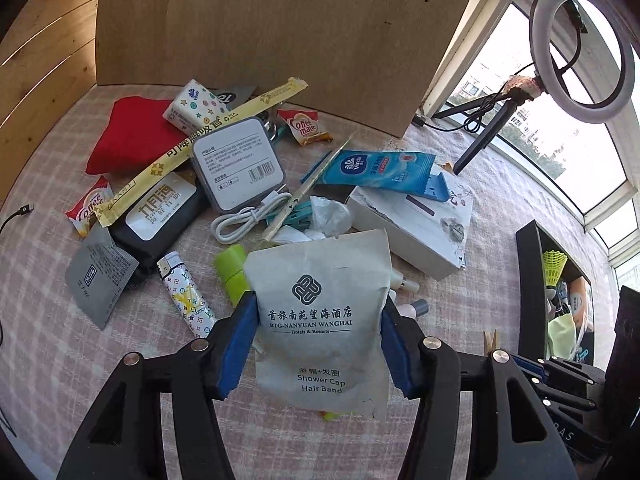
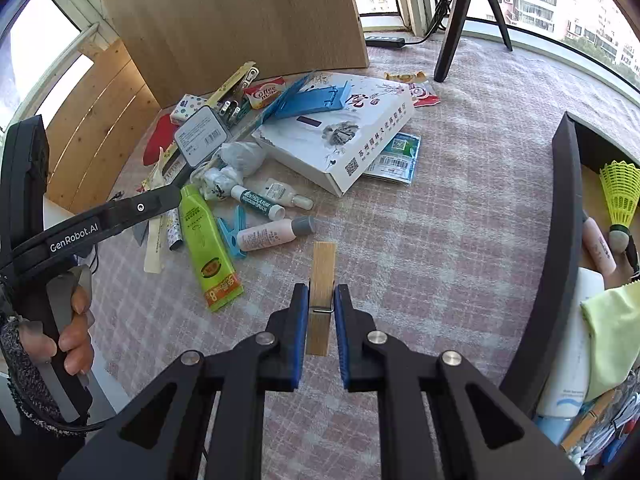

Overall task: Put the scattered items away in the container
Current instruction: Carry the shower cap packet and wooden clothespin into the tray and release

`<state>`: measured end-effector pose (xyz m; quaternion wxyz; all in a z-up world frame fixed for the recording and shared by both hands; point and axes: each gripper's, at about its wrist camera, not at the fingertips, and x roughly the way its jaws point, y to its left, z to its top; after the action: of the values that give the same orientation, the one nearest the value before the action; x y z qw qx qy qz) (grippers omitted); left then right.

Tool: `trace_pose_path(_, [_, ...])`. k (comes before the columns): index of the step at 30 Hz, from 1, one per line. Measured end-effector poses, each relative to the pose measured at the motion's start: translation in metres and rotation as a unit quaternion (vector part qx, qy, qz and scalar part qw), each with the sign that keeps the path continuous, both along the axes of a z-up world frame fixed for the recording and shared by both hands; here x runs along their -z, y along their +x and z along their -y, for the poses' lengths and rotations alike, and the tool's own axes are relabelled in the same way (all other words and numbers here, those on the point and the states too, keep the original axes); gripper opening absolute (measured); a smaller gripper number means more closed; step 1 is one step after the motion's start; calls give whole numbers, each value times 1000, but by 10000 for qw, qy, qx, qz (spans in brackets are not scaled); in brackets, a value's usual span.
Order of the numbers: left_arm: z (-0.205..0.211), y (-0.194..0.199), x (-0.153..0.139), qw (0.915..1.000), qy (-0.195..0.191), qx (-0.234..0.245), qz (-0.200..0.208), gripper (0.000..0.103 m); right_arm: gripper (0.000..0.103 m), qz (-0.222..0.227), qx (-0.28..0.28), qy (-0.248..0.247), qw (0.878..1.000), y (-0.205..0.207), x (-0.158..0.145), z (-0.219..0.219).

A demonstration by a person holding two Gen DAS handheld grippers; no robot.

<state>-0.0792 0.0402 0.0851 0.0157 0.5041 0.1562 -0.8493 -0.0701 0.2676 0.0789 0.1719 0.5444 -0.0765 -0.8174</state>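
Both loaded: left gripper [image 1: 318, 344] is pinching the shower-cap packet [image 1: 322, 320], right gripper [image 2: 321, 320] is clamping a wooden clothespin [image 2: 322, 296] lengthwise. Container [image 2: 568, 240] is sitting at frame right, nearer the right gripper.

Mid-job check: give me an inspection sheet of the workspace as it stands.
Surface: checked cloth, mostly covered at the far side.
Job's things: container at right, shuttlecock inside.
Clutter: white box, green tube, red pouch piled together.
Grippers: left gripper shut on paper packet; right gripper shut on wooden clothespin.
Cables: white cable coiled in the pile.
Surroundings: wooden board, ring light, windows.
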Motion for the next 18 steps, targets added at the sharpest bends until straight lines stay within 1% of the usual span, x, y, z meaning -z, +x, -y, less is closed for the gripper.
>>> trace_pose_path(5, [-35, -3, -18, 9988, 104, 444, -164, 55, 13, -227, 364, -40, 9991, 18, -20, -43])
trace_pose_path(9, [-82, -6, -29, 9941, 184, 1041, -236, 55, 13, -314, 890, -38, 9955, 37, -28, -91])
trace_pose_path(11, [-112, -9, -33, 9895, 265, 1400, -235, 55, 13, -349, 1225, 33, 9919, 53, -32, -125])
trace_pose_path(13, [-145, -9, -38, 9833, 260, 1784, -262, 55, 13, -363, 1614, 128, 9861, 71, -35, -159])
trace_pose_path(15, [-179, -9, -42, 9757, 284, 2156, -278, 55, 13, -341, 2013, 226, 9787, 89, -36, -195])
trace_pose_path(18, [-229, -5, -47, 9615, 302, 2715, -298, 55, 13, -281, 2597, 404, 9644, 113, -36, -243])
